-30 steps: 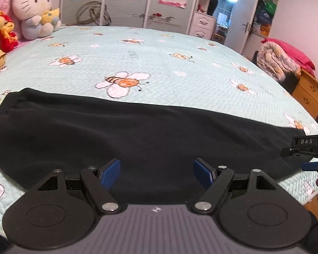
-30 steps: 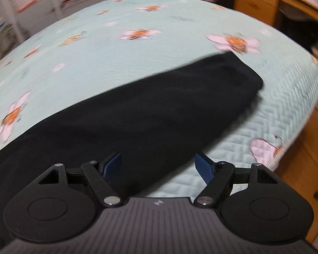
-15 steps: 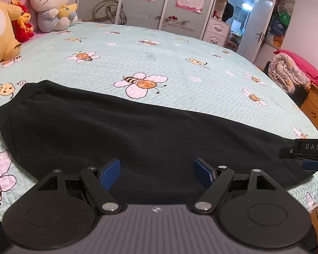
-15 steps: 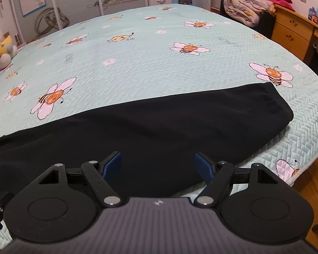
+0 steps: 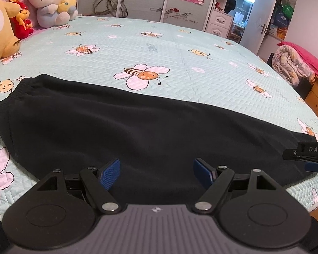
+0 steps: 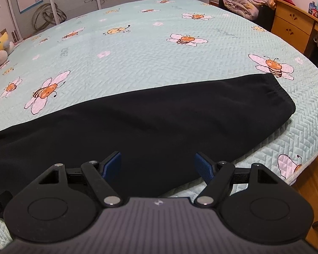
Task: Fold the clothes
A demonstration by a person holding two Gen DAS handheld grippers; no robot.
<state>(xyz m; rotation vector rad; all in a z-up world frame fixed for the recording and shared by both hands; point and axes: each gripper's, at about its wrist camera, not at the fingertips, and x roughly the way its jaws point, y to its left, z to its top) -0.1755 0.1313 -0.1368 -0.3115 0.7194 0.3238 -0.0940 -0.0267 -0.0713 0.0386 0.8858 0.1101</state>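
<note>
While the black trousers (image 5: 150, 127) lay flat across the bed (image 5: 180, 48), the left gripper (image 5: 156, 170) and right gripper (image 6: 158, 165) hovered above them, jaws wide, gripping nothing.

The letters "DAS" stand in white on the right gripper (image 5: 313, 165), at the right of the left gripper (image 5: 156, 171). Far ahead, the wardrobe door (image 5: 176, 10) carries the words "SWEET WEDDING". The posters' text is too small to read.
</note>
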